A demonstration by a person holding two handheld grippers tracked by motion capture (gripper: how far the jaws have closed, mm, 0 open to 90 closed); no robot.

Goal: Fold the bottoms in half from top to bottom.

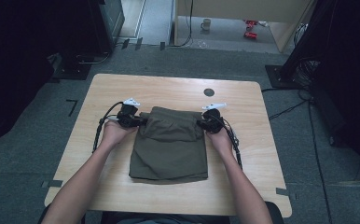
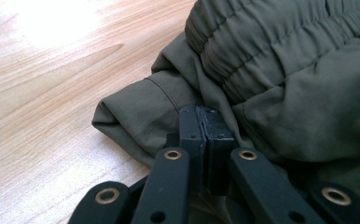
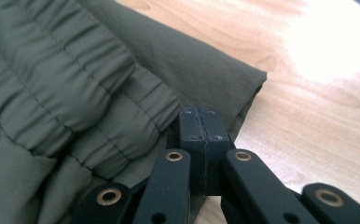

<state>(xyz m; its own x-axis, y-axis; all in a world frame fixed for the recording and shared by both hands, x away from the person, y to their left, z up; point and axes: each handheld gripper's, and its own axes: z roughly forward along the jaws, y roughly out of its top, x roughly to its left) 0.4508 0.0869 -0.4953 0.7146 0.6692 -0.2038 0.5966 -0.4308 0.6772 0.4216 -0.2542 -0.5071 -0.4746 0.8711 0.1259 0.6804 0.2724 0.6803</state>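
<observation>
My left gripper (image 1: 138, 122) sits left of frame centre in the high view, jaws closed flat together; the left gripper view puts the pads (image 2: 206, 140) at the fold of the olive shorts (image 1: 169, 142), cloth bunched round the tips, and I can't tell if fabric is actually pinched between them. The shorts lie folded at the middle of the wooden table (image 1: 122, 91), elastic waistband (image 1: 169, 116) at the far end between my two tools. My right gripper (image 1: 200, 123) is right of centre, jaws likewise fully together; in the right gripper view the tips (image 3: 201, 135) are tucked under the gathered waistband (image 3: 75, 93) at the corner of the cloth, same doubt about a real pinch. Nothing else stands near the garment. A small dark round hole (image 1: 209, 92) marks the tabletop upper right of the shorts. Bare wood left, right and beyond the shorts; near edge at frame bottom. Off the table: mug (image 1: 206, 24) on the floor top centre, red items (image 1: 250, 29) beside it, cables (image 1: 290, 109) on the floor at right
</observation>
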